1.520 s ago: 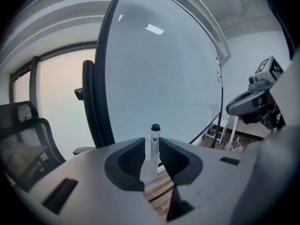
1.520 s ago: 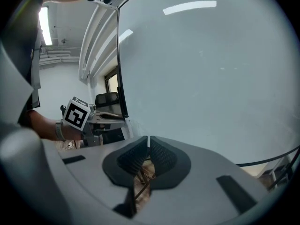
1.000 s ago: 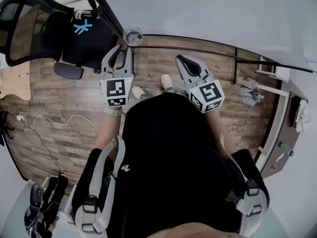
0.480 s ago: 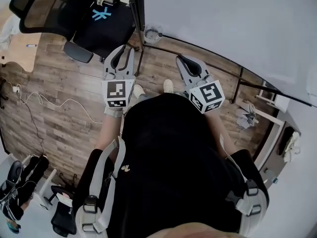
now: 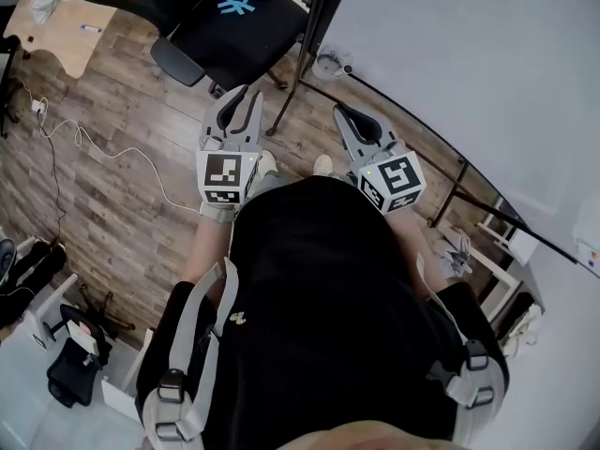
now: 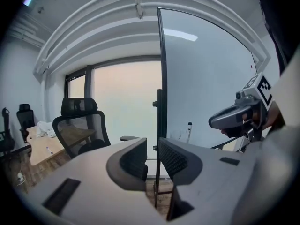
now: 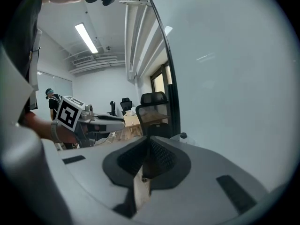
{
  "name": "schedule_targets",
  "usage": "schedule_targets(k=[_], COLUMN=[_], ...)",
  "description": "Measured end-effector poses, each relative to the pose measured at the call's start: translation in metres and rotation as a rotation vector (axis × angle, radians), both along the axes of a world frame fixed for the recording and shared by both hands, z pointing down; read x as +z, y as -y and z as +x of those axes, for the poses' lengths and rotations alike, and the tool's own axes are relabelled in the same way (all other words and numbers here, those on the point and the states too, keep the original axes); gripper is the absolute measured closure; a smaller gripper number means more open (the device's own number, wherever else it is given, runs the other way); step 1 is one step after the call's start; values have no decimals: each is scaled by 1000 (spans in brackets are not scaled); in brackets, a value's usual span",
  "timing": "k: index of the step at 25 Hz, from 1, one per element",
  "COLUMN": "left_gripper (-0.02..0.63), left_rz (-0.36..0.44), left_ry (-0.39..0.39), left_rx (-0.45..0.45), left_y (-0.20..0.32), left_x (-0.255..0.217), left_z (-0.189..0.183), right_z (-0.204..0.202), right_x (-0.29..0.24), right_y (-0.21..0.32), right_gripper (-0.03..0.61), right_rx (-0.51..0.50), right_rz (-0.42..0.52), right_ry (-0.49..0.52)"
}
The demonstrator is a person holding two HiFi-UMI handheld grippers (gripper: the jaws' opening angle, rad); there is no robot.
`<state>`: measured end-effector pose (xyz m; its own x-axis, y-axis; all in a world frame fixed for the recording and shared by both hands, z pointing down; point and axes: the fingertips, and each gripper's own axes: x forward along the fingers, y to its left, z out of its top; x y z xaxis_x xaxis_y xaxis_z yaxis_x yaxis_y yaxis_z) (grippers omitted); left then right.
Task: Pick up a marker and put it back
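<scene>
A marker [image 6: 189, 126] with a dark cap stands upright at the foot of the whiteboard [image 6: 206, 78] in the left gripper view. In the head view a small round clear holder [image 5: 330, 65] sits at the whiteboard's lower corner; its dark top [image 7: 183, 136] shows in the right gripper view. My left gripper [image 5: 238, 111] is held in front of my body, jaws a narrow gap apart and empty [image 6: 152, 156]. My right gripper [image 5: 349, 116] is level with it, jaws pressed together on nothing [image 7: 150, 156]. Both are well short of the board.
A black mesh office chair [image 5: 220, 26] stands left of the whiteboard's black stand post [image 5: 309, 36]. A wooden desk [image 5: 61, 26] is at the far left. A white cable [image 5: 103, 148] trails over the wooden floor. Dark bags [image 5: 70, 368] lie at the lower left.
The head view has swung: chair, floor and cable slid toward the lower left and the whiteboard fills more of the upper right. Both grippers keep their places and jaw states.
</scene>
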<state>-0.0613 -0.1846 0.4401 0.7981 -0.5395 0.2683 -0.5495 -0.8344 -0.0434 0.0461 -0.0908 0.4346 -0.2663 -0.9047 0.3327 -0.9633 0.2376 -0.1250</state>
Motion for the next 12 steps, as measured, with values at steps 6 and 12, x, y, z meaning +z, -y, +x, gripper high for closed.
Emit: schedule_targets(k=[6,12], left_gripper=[529,529], left_rz=[17,29], left_ry=[-35,-58], left_rx=[-72,-146], left_y=[-4,-6], left_x=[-7,-15], left_z=[-31,-59], right_z=[-28,-53], right_x=[1,1], right_y=[14,28], right_gripper=[551,552], right_rx=[-106,-197], right_rz=[8,13], right_ry=[5,12])
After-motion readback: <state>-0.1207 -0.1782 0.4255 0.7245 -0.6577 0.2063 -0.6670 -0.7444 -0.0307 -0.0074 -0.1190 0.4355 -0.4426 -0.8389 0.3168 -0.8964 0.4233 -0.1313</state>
